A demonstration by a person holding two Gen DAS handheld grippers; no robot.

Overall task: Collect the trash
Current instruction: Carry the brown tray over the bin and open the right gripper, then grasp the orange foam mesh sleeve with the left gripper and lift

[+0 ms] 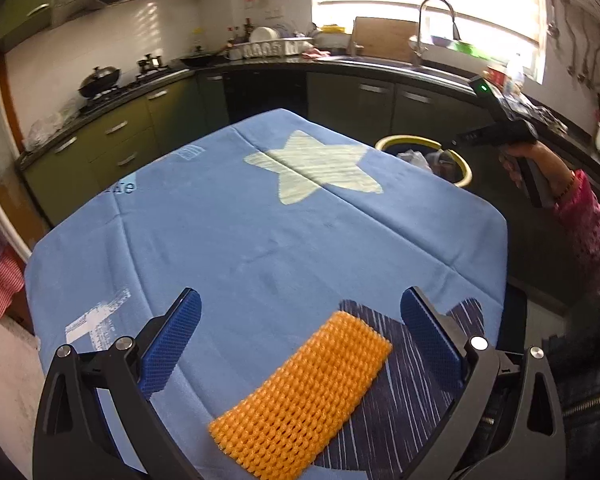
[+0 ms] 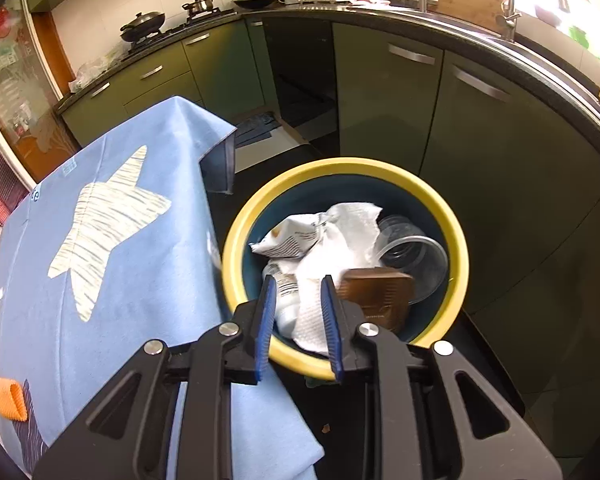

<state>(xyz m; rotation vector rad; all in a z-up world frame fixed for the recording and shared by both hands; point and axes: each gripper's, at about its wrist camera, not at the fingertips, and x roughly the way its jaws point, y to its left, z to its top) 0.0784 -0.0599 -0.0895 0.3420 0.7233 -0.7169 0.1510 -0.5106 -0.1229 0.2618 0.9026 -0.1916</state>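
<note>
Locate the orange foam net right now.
Left wrist view: the orange foam net lies flat on the blue tablecloth at the near edge, between the open left tongs, partly over a dark striped patch.

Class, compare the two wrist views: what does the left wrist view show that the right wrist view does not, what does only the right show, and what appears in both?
Only the left wrist view: the left claw open above the orange foam net, and a hand in a pink sleeve holding the other tool.

Only the right wrist view: the right claw, slightly open over the bin's contents: crumpled white paper, a clear plastic cup and a brown box.

Both: the blue star tablecloth, the yellow-rimmed bin and the net.
</note>
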